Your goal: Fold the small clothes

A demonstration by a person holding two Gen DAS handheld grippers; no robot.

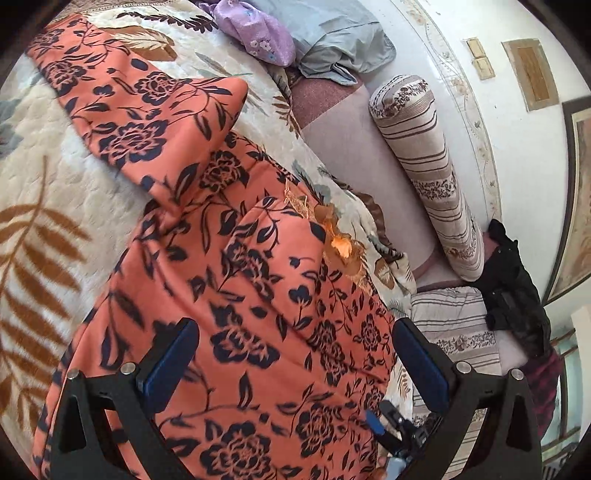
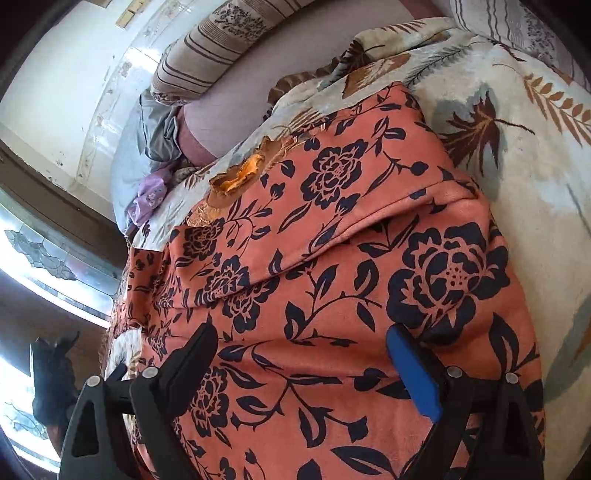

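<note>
An orange garment with dark blue flowers (image 1: 229,266) lies spread on a cream leaf-print blanket (image 1: 48,192); one sleeve (image 1: 147,122) stretches to the upper left. A gold trim (image 1: 340,240) marks its neckline. My left gripper (image 1: 295,339) hovers open just above the garment's body, holding nothing. In the right wrist view the same garment (image 2: 332,258) fills the middle, with a fold edge across it and the gold trim (image 2: 243,173) at the upper left. My right gripper (image 2: 303,350) is open over the cloth, empty. The other gripper's tip (image 1: 391,424) shows low in the left wrist view.
A striped bolster (image 1: 428,173) lies along the white wall. A grey cloth (image 1: 332,44) and a purple floral cloth (image 1: 255,33) are piled at the bed's far end. A black garment (image 1: 513,291) lies at the right, next to a striped pillow (image 1: 454,325).
</note>
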